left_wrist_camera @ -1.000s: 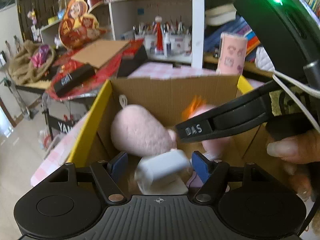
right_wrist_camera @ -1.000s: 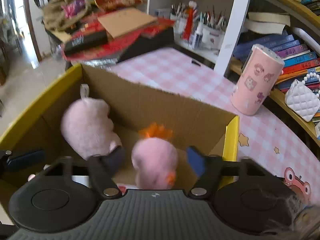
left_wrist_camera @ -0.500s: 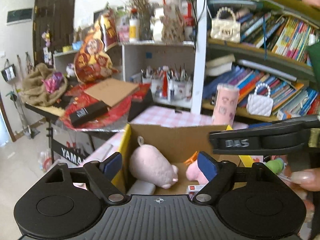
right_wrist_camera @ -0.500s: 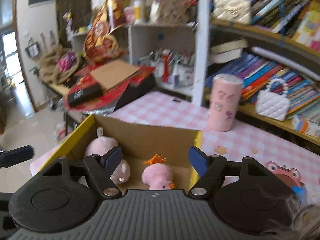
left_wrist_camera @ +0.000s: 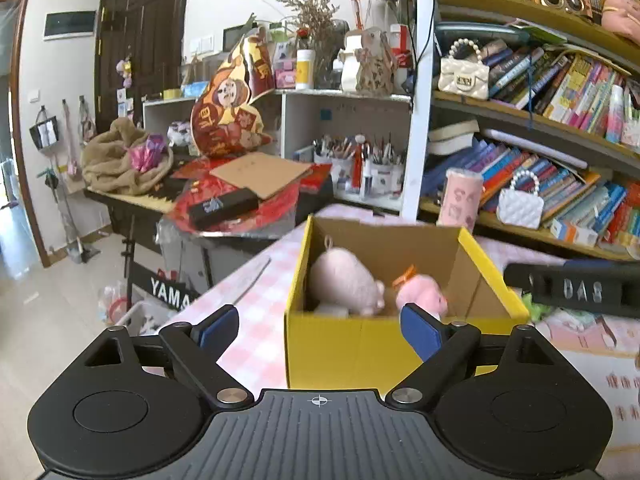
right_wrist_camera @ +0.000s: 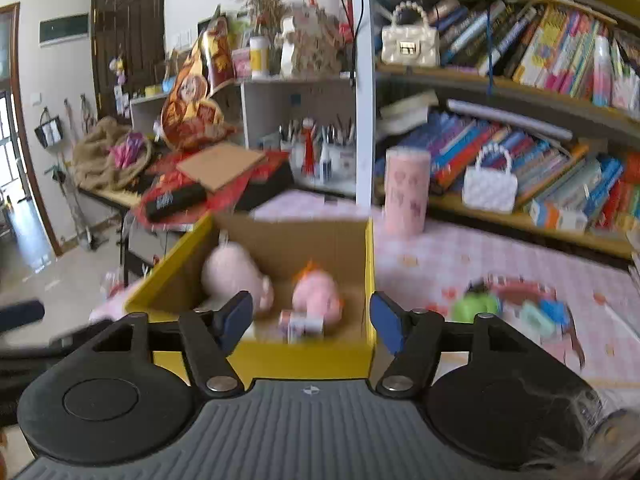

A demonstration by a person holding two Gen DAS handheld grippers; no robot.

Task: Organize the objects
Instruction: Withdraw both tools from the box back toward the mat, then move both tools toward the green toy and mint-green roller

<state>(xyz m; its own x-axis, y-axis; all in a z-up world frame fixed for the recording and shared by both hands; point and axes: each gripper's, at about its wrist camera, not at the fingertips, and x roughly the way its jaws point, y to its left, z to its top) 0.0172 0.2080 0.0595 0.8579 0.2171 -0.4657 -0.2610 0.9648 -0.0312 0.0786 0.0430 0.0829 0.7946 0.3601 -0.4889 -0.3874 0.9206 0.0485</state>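
A yellow cardboard box (left_wrist_camera: 360,344) (right_wrist_camera: 264,354) stands on the pink checked table. Inside lie a large pale pink plush (left_wrist_camera: 344,284) (right_wrist_camera: 236,272), a small pink plush with an orange tuft (left_wrist_camera: 422,294) (right_wrist_camera: 316,294) and a small white carton (right_wrist_camera: 302,324). My left gripper (left_wrist_camera: 320,328) hovers in front of the box, short of its near wall; its jaws are opening and nothing is between them. My right gripper (right_wrist_camera: 311,320) hangs just before the box's front edge, jaws closing on nothing. Its black body (left_wrist_camera: 580,290) shows at the right of the left wrist view.
A green toy (right_wrist_camera: 476,306) and small blue and teal pieces (right_wrist_camera: 540,316) lie on the table right of the box. A pink cylinder (right_wrist_camera: 406,192) stands behind it by the bookshelf (right_wrist_camera: 520,92). Left of the table are a cluttered desk (left_wrist_camera: 240,200) and bare floor (left_wrist_camera: 48,320).
Both grippers have drawn back and up out of the box, so its whole front wall now shows. The white block near the left fingers stays inside. Left jaws widened, right jaws narrowed.
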